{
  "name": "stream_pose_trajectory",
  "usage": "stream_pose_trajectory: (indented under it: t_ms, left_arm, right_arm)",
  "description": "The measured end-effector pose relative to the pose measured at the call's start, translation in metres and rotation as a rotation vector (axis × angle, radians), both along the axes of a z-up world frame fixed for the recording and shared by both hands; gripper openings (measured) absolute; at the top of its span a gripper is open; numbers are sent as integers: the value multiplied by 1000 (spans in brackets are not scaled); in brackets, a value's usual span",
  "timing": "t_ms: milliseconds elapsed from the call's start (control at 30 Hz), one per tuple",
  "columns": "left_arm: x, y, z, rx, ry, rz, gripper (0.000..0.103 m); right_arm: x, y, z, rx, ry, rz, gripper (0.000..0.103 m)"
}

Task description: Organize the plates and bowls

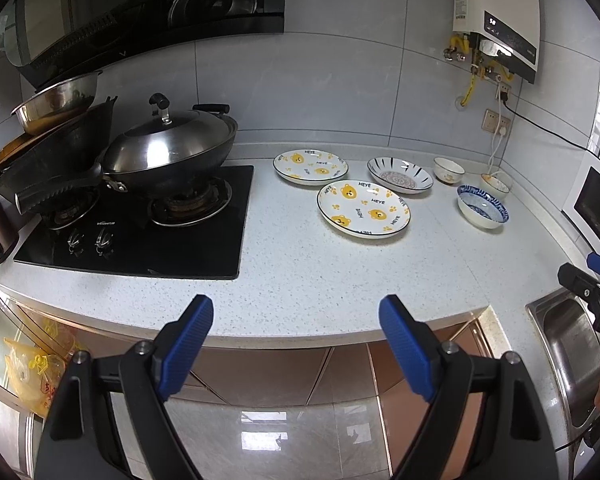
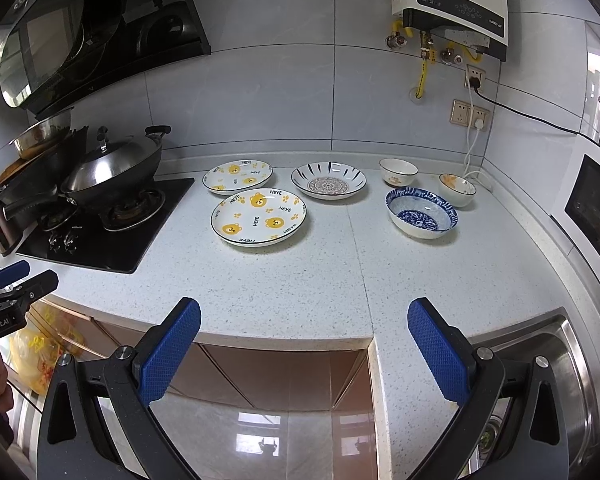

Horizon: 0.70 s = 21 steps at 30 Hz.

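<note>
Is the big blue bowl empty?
Empty. In the right wrist view the blue bowl sits upright and its patterned bottom shows, with nothing inside.

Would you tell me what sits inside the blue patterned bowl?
The blue patterned bowl looks empty: only its painted blue floor and wall show. Its near inner wall is hidden by the rim.

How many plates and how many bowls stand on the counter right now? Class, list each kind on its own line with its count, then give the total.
Plates: 3, namely the near bear plate, the far bear plate and the striped plate.
Bowls: 3, namely the blue bowl, the back white bowl and the right white bowl.
Total: 6
</note>
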<state>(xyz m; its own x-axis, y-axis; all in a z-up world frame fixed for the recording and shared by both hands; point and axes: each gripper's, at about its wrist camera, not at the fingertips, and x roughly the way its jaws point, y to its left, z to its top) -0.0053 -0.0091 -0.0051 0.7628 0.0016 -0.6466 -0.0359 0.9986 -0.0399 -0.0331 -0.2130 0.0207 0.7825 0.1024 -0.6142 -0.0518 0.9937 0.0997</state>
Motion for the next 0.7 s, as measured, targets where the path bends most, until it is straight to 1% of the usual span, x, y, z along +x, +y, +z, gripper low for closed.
stream_pose_trajectory:
  t_ms: [700]
  left_arm:
    - [0,-1,-3,-4,5,4,85]
  right_arm:
    - [1,1,-2,2,0,1,102]
